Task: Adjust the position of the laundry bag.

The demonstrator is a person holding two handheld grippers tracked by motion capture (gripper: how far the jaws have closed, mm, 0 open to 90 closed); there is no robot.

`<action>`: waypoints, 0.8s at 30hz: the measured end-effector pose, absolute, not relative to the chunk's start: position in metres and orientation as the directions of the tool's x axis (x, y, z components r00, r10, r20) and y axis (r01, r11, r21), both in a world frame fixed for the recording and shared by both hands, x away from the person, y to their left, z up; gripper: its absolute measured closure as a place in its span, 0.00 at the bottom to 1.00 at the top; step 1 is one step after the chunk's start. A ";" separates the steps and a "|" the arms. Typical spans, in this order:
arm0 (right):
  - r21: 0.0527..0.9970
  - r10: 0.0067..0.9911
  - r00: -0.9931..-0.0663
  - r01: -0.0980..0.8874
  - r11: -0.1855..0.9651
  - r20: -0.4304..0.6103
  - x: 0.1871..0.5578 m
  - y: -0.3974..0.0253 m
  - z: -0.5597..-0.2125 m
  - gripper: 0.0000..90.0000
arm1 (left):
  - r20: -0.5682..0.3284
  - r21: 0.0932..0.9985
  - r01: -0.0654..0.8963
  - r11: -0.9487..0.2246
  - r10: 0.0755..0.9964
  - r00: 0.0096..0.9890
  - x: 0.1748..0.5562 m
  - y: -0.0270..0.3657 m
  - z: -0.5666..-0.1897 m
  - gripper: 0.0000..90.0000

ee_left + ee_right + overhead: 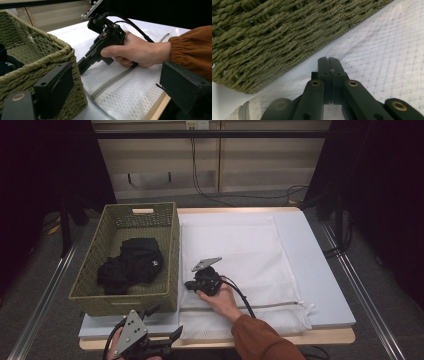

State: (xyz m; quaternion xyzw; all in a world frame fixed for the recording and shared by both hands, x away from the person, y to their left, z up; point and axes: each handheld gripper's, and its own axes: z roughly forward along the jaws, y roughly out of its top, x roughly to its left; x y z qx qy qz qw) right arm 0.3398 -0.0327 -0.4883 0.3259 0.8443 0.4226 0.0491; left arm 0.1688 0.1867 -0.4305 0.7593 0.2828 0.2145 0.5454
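The left gripper (pixel 172 336) hovers at the table's near edge, its 2 jaws spread wide. A woven green basket (pixel 169 265) holds black clothes (pixel 131 263). Just beside it lies the flat white mesh bag (pixel 250 270), grey-zippered; the right gripper (pixel 189 285), tilted down, pinches its edge.

Lab: black curtains (pixel 385 195), rail-framed table (pixel 327 332).
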 end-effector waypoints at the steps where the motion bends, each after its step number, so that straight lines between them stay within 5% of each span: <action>1: 0.743 0.591 -0.782 0.513 0.429 0.199 0.340 -0.032 -0.488 0.99 | 0.017 0.949 0.197 -0.246 0.664 0.748 0.169 0.187 -0.430 0.13; 13: 0.738 0.591 -0.783 0.513 0.439 0.192 0.340 -0.024 -0.488 0.96 | 0.016 0.949 0.197 -0.248 0.657 0.754 0.171 0.186 -0.431 0.13; 24: 0.777 0.563 -0.797 0.492 0.392 0.221 0.328 -0.046 -0.474 0.60 | 0.011 0.947 0.204 -0.247 0.661 0.750 0.172 0.186 -0.431 0.13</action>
